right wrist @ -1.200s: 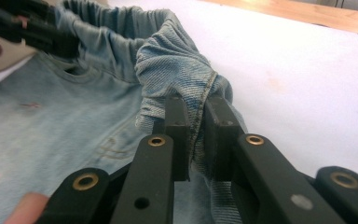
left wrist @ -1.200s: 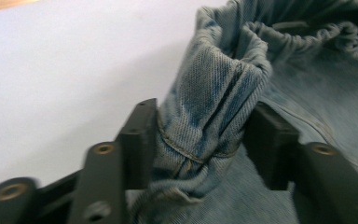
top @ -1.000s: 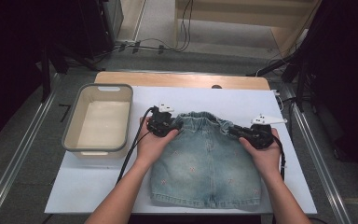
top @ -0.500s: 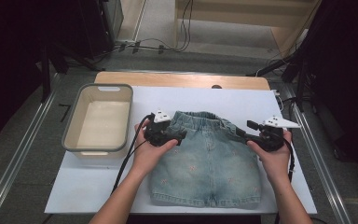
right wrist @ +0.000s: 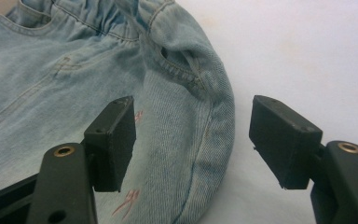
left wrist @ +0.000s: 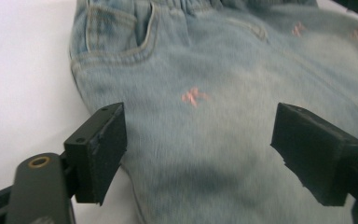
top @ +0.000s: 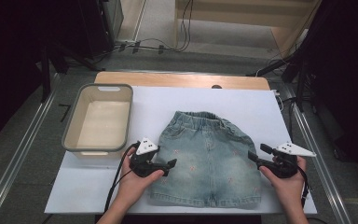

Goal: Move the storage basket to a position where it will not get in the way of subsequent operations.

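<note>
Denim skirt (top: 206, 158) lying flat, we are bringing both grippers, left (top: 170, 164) and right (top: 251, 156), fingers just spreading and empty, to its side edges, folding yet to begin.

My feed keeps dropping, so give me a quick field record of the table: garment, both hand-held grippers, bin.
garment: denim skirt lying flat on the white board, elastic waistband at the far side, hem toward the person
left hand-held gripper: at the skirt's left edge, jaws just opened, fabric between them but not pinched
right hand-held gripper: at the skirt's right edge, jaws just opened, pads off the cloth
bin: beige tub left of the skirt, nothing inside
</note>
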`<state>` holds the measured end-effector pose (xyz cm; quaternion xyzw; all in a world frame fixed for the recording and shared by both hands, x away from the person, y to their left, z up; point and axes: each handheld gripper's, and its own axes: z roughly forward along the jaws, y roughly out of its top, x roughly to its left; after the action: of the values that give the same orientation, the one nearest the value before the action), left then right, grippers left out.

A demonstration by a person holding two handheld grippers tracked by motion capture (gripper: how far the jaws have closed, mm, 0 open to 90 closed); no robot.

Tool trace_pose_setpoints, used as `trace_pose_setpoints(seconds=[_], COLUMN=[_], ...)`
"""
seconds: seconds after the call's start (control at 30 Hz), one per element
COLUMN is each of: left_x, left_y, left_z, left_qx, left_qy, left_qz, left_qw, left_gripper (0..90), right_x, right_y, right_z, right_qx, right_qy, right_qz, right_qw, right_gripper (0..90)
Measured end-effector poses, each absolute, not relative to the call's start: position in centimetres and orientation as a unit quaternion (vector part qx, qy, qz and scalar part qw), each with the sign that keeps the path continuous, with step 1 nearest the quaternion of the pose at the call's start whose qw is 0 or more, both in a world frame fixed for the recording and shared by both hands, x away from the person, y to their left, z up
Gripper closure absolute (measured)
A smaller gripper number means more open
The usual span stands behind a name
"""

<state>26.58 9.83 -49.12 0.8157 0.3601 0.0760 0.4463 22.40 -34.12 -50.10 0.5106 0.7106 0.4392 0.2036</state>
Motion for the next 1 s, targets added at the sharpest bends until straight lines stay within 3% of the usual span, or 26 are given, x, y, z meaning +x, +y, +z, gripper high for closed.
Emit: trace_pose_setpoints(seconds=[0.3, 0.8, 0.9, 1.0], left_x=[26.3, 26.1, 26.1, 26.1], left_y=[11.2, 11.3, 11.3, 11.4], left_z=[-50.6, -50.8, -50.8, -50.8], left_qx=[0.802, 0.795, 0.796, 0.797], left_qy=[0.364, 0.358, 0.356, 0.355], left_qz=[0.063, 0.052, 0.050, 0.050], left_qw=[0.469, 0.486, 0.487, 0.487], left_gripper=[0.6, 0.0, 0.0, 0.0], right_x=[23.4, 29.8, 30.7, 31.1], right_y=[-32.3, -27.2, -26.6, -26.3], right_z=[-48.2, -47.3, -47.6, -47.8], right_qx=[0.471, 0.440, 0.446, 0.439], right_qy=[0.719, 0.762, 0.766, 0.772], right_qz=[0.463, 0.409, 0.388, 0.384], right_qw=[0.219, 0.242, 0.253, 0.252], right_gripper=[32.6, 30.7, 36.3, 51.5])
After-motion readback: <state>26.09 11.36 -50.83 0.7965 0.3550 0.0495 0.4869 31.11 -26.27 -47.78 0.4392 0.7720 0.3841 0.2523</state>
